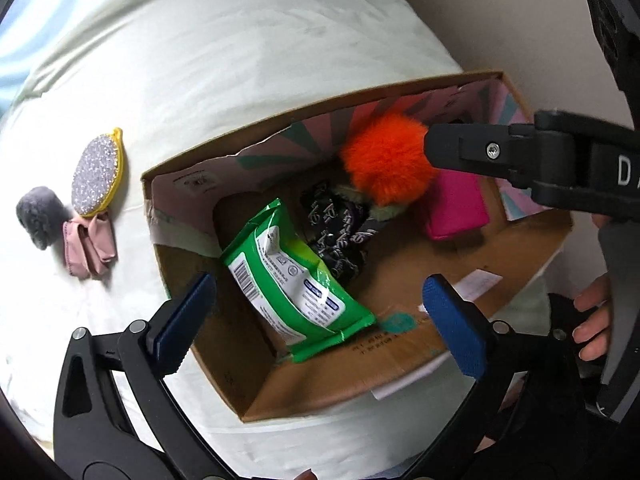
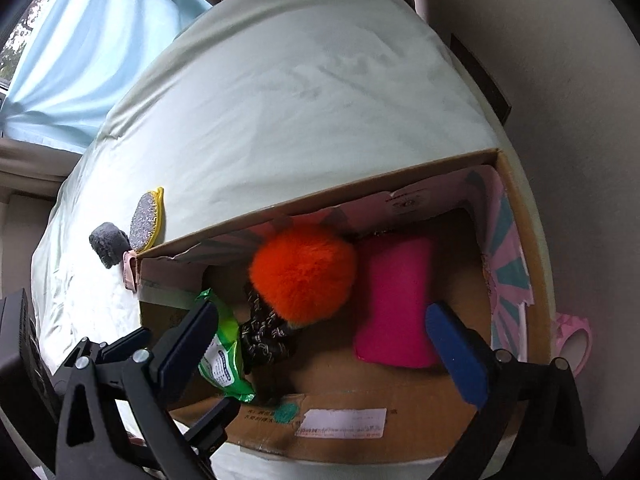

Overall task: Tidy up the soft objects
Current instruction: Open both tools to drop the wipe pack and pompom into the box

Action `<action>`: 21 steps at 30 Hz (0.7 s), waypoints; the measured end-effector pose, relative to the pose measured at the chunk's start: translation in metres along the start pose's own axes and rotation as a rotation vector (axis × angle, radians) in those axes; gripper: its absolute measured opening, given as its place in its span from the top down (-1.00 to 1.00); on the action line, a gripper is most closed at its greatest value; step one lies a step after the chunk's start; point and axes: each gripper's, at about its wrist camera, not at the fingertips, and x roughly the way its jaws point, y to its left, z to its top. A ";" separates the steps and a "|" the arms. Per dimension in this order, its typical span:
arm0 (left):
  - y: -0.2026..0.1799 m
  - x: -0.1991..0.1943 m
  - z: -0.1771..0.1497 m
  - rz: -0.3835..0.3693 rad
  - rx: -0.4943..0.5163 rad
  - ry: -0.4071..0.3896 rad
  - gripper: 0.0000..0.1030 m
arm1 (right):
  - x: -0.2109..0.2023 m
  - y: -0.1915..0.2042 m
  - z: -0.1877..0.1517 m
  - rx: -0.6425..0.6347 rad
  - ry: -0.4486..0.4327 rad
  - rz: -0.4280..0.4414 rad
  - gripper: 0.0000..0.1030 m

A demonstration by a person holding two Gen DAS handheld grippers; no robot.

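An open cardboard box (image 1: 360, 98) stands on a pale bed sheet (image 1: 240, 40). Inside lie a green wipes pack (image 1: 296, 276), a black patterned cloth (image 1: 340, 236), a fluffy orange pompom (image 1: 384, 160) and a pink pouch (image 1: 456, 208). My left gripper (image 1: 320, 320) hangs open over the box's near-left part; the wipes pack lies below between its blue pads, untouched. My right gripper (image 2: 322, 350) is open above the box floor, with the orange pompom (image 2: 304, 272) and pink pouch (image 2: 396, 300) just beyond its pads. Neither gripper holds anything.
On the sheet left of the box lie a grey fuzzy item (image 1: 38, 216), a glittery oval with a yellow rim (image 1: 98, 176) and a folded pink cloth (image 1: 90, 248). A pink tape roll (image 2: 572, 340) sits outside the box's right wall. A light blue curtain (image 2: 92, 40) hangs behind.
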 end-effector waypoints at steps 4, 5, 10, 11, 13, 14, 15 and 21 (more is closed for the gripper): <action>0.008 -0.020 -0.005 -0.017 -0.018 -0.028 -0.99 | -0.021 0.006 -0.005 -0.015 -0.037 -0.004 -0.99; 0.009 -0.026 -0.005 -0.019 -0.020 -0.036 -0.99 | -0.026 0.009 -0.006 -0.021 -0.045 -0.008 -0.99; 0.021 -0.076 -0.015 -0.016 -0.032 -0.105 -0.99 | -0.064 0.031 -0.015 -0.069 -0.111 -0.041 -1.00; 0.022 -0.085 -0.016 -0.017 -0.035 -0.118 -0.99 | -0.074 0.037 -0.017 -0.083 -0.124 -0.052 -1.00; 0.029 -0.111 -0.024 -0.013 -0.043 -0.155 -0.99 | -0.096 0.051 -0.024 -0.106 -0.152 -0.058 -1.00; 0.033 -0.121 -0.027 -0.011 -0.047 -0.170 -0.99 | -0.104 0.057 -0.027 -0.112 -0.166 -0.058 -1.00; 0.038 -0.136 -0.032 -0.006 -0.054 -0.191 -0.99 | -0.113 0.063 -0.030 -0.118 -0.180 -0.061 -1.00; 0.071 -0.212 -0.067 0.009 -0.113 -0.300 -0.99 | -0.176 0.116 -0.060 -0.173 -0.296 -0.088 -1.00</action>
